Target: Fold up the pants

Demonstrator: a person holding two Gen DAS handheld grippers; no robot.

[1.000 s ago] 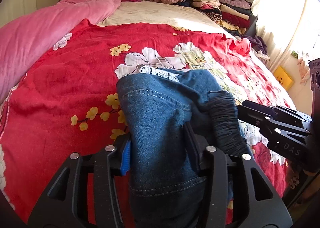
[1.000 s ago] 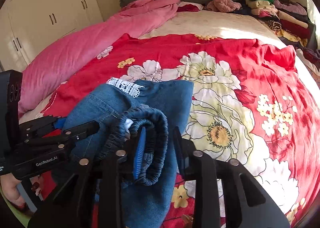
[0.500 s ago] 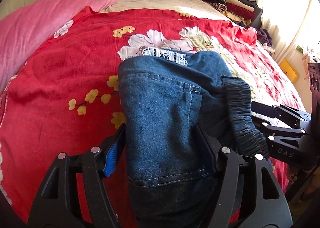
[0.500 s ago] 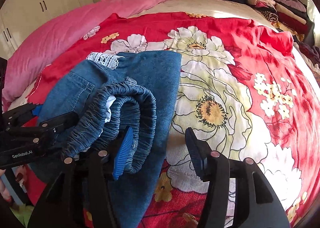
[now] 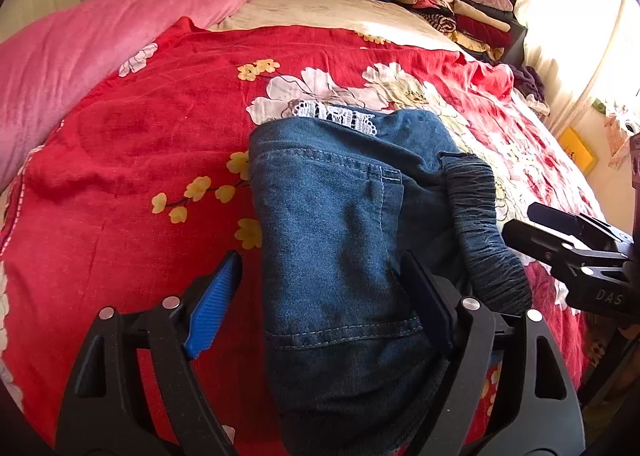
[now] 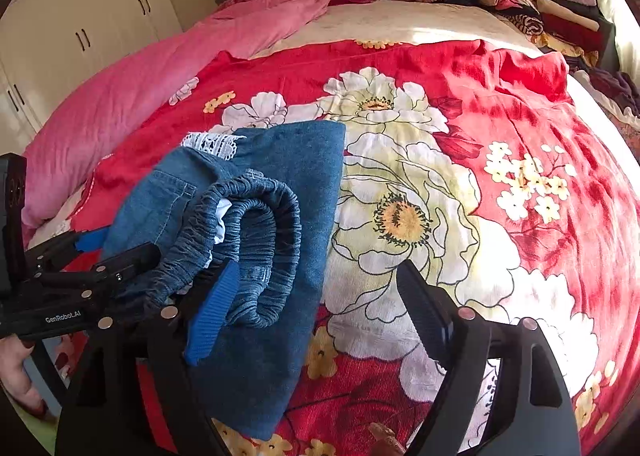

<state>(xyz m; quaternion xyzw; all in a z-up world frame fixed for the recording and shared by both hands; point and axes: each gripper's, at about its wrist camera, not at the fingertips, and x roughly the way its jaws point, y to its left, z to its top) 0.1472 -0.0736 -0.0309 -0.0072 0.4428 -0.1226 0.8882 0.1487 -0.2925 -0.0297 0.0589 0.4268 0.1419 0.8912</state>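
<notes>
Both claws are letting go. A second ago each pinched the denim; now the left claw (image 5: 320, 288) is opening, its blue pad clear of the cloth at 9 o'clock. The right claw (image 6: 316, 304) is opening too, with mostly bedspread between its jaws. The pants (image 5: 340, 224) lie folded on the red floral bedspread (image 5: 140, 136), elastic waistband (image 6: 256, 224) on top. The fold looks laid down and done.
</notes>
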